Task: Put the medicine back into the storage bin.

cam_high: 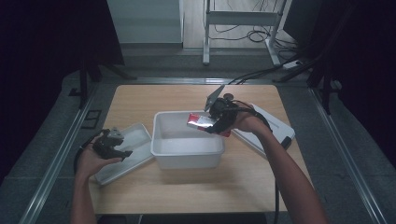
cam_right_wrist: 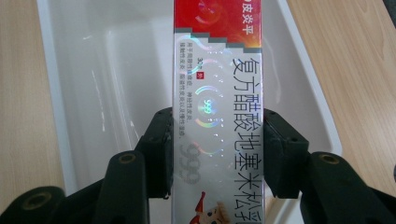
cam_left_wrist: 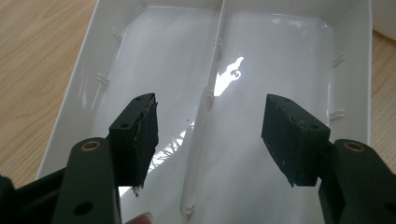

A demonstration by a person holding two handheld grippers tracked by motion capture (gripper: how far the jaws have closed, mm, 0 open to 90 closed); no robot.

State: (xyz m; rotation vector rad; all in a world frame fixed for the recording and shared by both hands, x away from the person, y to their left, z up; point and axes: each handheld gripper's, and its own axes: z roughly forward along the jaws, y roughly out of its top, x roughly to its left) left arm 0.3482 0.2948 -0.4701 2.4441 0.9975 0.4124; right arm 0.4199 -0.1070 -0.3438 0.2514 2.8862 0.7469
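A long silver and red carton [cam_right_wrist: 217,93] with printed characters is clamped between the jaws of my right gripper [cam_right_wrist: 217,149]. In the high view that right gripper [cam_high: 215,122] holds the carton [cam_high: 200,121] over the far right rim of the deep white bin [cam_high: 187,154] at the table's middle. My left gripper [cam_left_wrist: 210,135] stands open above a shallow white tray [cam_left_wrist: 154,56] with a middle divider, nothing between its pads. In the high view the left gripper [cam_high: 122,148] hovers over that tray [cam_high: 135,137] at the left.
A white lid [cam_high: 275,128] lies on the wooden table [cam_high: 140,98] to the right of the bin, under my right forearm. A metal frame and cables stand on the floor beyond the table's far edge.
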